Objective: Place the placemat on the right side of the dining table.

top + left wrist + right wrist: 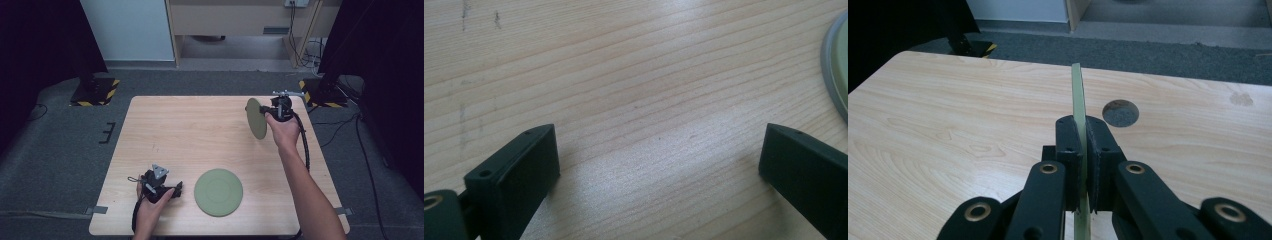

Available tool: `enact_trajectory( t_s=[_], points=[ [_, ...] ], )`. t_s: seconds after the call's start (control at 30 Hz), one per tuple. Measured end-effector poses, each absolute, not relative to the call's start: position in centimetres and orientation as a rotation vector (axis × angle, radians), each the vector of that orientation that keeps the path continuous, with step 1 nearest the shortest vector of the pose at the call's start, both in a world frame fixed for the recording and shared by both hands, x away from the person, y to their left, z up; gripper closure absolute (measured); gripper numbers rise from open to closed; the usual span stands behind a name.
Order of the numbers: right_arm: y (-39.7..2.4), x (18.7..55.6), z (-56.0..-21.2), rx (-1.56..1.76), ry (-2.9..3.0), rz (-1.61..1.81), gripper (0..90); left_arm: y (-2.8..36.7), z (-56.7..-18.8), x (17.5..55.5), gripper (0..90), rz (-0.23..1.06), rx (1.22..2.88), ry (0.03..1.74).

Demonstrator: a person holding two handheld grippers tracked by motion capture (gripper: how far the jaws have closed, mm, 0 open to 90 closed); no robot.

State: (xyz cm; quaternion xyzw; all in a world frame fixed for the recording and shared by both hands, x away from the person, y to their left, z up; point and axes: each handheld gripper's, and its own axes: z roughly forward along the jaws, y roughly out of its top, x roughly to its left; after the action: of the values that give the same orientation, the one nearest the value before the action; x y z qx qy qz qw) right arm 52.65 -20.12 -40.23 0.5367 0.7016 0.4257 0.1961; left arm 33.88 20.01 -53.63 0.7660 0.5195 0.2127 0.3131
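A green plate [256, 118] hangs on edge above the table's far right part, pinched at its rim by my right gripper [264, 114]. In the right gripper view the plate [1078, 95] runs edge-on between the jaws of my right gripper [1082, 142], which are shut on it. A second green plate [218, 192] lies flat near the front edge. My left gripper [176, 190] rests low at the front left, just left of that plate. Its jaws stand wide apart over bare wood in the left gripper view [659, 155], with the flat plate's rim [835, 65] at the right edge.
The wooden table [190, 130] stands on grey carpet. A round cable hole [1120, 113] is cut in the tabletop beyond the held plate. Black stands with yellow-striped bases [95, 91] flank the far corners.
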Motion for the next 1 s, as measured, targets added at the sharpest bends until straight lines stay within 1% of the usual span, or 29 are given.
enact_trajectory(
  t_s=[0.43, 0.83, 1.0],
  points=[
    [-21.7, 51.2, -41.1, 1.53, 1.948, 1.172, 86.0, 20.0, -53.6, 33.9, 2.2, 0.561, 2.019, 1.37],
    [-24.9, 51.1, -42.4, 1.578, 1.905, 1.125, 85.9, 20.0, -53.6, 34.0, 2.2, 0.562, 2.019, 1.373],
    [-25.4, 51.1, -42.9, 1.589, 1.89, 1.139, 85.9, 20.0, -53.6, 34.0, 2.1, 0.564, 2.018, 1.376]
  ],
)
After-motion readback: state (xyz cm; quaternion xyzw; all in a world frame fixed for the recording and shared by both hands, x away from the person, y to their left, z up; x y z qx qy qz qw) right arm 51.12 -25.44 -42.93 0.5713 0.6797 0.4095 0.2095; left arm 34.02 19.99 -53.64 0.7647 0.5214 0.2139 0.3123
